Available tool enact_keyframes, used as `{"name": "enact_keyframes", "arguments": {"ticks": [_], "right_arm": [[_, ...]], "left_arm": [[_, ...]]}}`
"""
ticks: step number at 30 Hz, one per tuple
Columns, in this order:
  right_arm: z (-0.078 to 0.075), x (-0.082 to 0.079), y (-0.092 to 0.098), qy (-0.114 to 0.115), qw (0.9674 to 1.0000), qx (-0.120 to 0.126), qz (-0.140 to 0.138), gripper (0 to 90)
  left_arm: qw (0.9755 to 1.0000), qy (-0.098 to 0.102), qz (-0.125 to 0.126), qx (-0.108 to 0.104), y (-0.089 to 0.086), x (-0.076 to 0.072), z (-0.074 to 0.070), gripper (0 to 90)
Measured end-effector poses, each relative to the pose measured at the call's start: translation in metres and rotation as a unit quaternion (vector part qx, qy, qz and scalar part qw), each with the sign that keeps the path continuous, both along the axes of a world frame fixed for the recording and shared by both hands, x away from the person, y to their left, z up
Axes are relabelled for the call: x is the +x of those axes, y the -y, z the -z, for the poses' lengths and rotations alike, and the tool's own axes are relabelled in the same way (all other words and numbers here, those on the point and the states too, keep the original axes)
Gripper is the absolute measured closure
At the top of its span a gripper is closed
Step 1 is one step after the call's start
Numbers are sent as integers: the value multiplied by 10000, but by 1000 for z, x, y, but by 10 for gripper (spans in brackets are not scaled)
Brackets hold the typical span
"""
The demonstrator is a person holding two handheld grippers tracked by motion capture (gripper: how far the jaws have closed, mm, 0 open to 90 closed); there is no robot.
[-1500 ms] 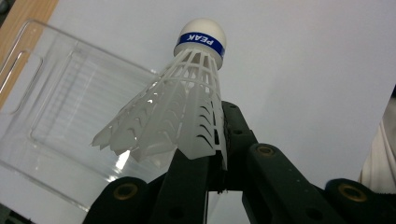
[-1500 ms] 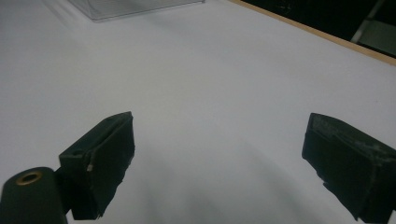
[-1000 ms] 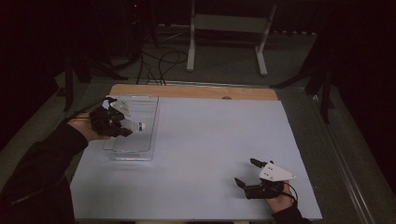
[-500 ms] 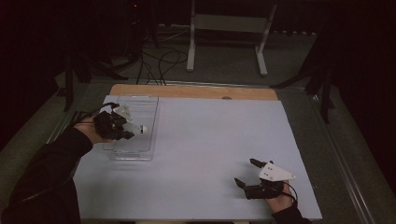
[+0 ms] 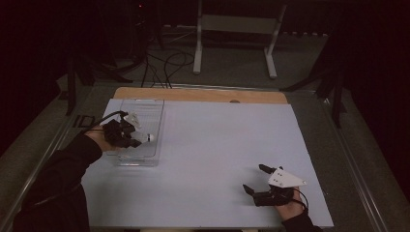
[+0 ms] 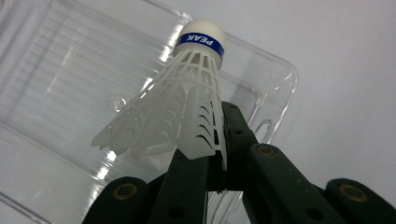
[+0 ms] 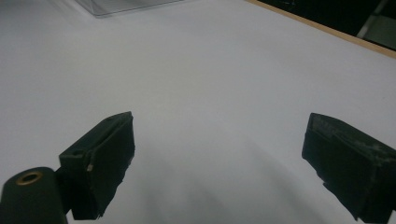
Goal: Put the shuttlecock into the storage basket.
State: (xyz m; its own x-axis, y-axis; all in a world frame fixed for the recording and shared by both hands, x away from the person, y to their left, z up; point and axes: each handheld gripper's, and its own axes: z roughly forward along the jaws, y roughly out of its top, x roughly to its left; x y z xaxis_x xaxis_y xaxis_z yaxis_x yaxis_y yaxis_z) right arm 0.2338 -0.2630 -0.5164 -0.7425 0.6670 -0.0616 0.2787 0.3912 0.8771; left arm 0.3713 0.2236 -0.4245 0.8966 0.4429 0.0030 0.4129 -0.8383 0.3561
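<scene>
A white plastic shuttlecock (image 6: 182, 112) with a blue band marked PEAK under its white cork sits pinched by its skirt in my left gripper (image 6: 219, 154), which is shut on it. In the high view this left gripper (image 5: 138, 137) hangs low over the clear plastic tray (image 5: 145, 108) at the table's left, the shuttlecock (image 5: 145, 137) pointing right with its cork end near the tray's right wall. My right gripper (image 5: 255, 180) rests at the table's front right, jaws wide open, nothing between its fingers (image 7: 100, 163).
The tray (image 6: 56, 70) lies on a pale sheet covering the table (image 5: 222, 145), with a wooden strip (image 5: 203, 95) along the far edge. Beyond the table stand a white frame (image 5: 237, 34) and cables (image 5: 164, 65) on a dark floor. A corner of the tray (image 7: 126, 7) shows at the top of the right gripper view.
My left gripper has come down and toward the near end of the tray with the shuttlecock in it. The right gripper has stayed in place.
</scene>
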Motion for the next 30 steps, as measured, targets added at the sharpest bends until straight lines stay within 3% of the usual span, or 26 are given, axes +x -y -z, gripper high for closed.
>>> {"name": "enact_keyframes", "arguments": {"ticks": [7, 18, 30], "right_arm": [[0, 0, 0, -6, 10000, -2, -4, 94], [0, 0, 1, -11, 10000, -22, 5, 94], [1, 1, 0, -20, 10000, -56, -1, 95]], "left_arm": [[9999, -119, -29, 17, 1, 3, 9, 897], [9990, -377, 120, 186, 9, 6, 19, 896], [9986, -450, -197, 191, 13, 10, 26, 837]]}}
